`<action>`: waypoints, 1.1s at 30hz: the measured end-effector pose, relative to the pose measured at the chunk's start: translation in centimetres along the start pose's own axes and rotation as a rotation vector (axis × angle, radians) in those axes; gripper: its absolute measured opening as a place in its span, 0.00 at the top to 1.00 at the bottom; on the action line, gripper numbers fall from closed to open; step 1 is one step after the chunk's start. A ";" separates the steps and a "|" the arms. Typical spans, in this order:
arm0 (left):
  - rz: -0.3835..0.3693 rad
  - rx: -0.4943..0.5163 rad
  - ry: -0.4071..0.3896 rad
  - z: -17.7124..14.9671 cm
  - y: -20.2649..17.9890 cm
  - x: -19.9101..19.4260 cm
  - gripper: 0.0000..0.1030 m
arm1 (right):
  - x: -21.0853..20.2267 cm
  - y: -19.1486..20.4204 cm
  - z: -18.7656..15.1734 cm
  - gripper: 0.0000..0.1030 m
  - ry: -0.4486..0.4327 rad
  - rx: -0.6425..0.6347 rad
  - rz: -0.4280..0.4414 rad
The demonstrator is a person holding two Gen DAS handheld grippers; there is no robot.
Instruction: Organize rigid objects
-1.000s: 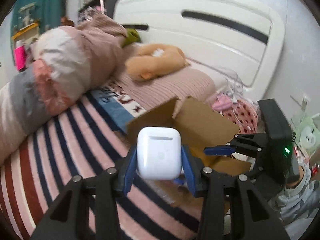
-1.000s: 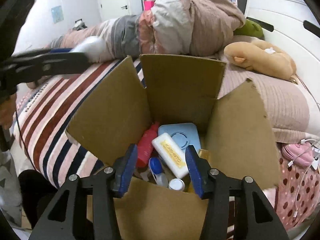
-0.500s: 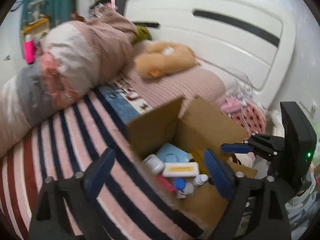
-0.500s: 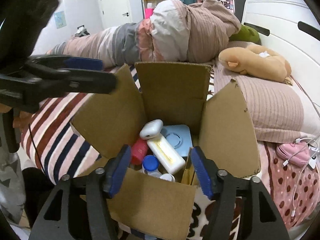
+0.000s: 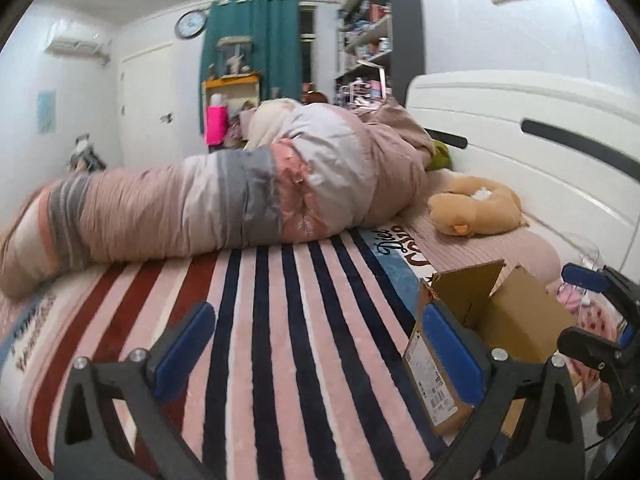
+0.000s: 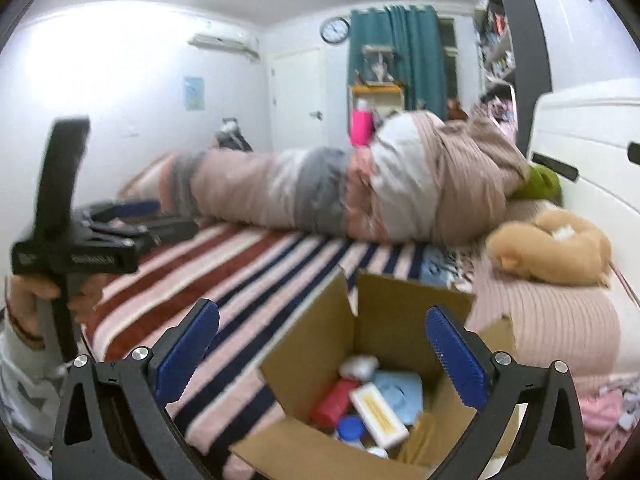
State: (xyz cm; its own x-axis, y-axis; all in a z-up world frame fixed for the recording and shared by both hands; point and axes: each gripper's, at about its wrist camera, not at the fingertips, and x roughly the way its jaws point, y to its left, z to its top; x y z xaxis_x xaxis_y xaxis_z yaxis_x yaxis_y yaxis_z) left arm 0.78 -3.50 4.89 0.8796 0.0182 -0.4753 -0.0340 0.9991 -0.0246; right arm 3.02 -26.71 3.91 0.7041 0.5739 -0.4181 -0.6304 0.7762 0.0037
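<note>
An open cardboard box (image 6: pixel 384 312) sits on the striped bed near its front edge; it also shows at the right of the left wrist view (image 5: pixel 516 316). Inside lie a white earbud case (image 6: pixel 359 365), a red bottle (image 6: pixel 335 399), a white and yellow rectangular item (image 6: pixel 378 414), a light blue flat case (image 6: pixel 400 394) and a blue-capped bottle (image 6: pixel 350 426). My left gripper (image 5: pixel 318 354) is open and empty over the striped blanket, left of the box. My right gripper (image 6: pixel 322 358) is open and empty, above the box's near side.
A rolled quilt (image 5: pixel 224 200) lies across the far side of the bed. A tan plush toy (image 5: pixel 474 210) rests by the white headboard (image 5: pixel 540 152). The striped blanket (image 5: pixel 288 320) spreads between quilt and box. The left gripper's body (image 6: pixel 72 240) shows at the left.
My left gripper opened and let the white earbud case drop into the box, then swung left and up away from it. My right gripper opened wider and drew back from the box.
</note>
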 end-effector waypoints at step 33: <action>0.121 -0.041 0.005 -1.2 1.2 -1.4 0.00 | -0.5 0.8 0.2 0.00 -0.021 0.003 0.021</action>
State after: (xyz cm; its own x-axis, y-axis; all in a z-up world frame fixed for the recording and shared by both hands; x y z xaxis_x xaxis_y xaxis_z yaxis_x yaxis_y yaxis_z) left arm -1.01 -2.42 4.48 0.8657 0.1382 -0.4812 -0.1593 0.9872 -0.0029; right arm 2.23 -26.35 4.26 0.6973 0.5956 -0.3988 -0.6444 0.7646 0.0153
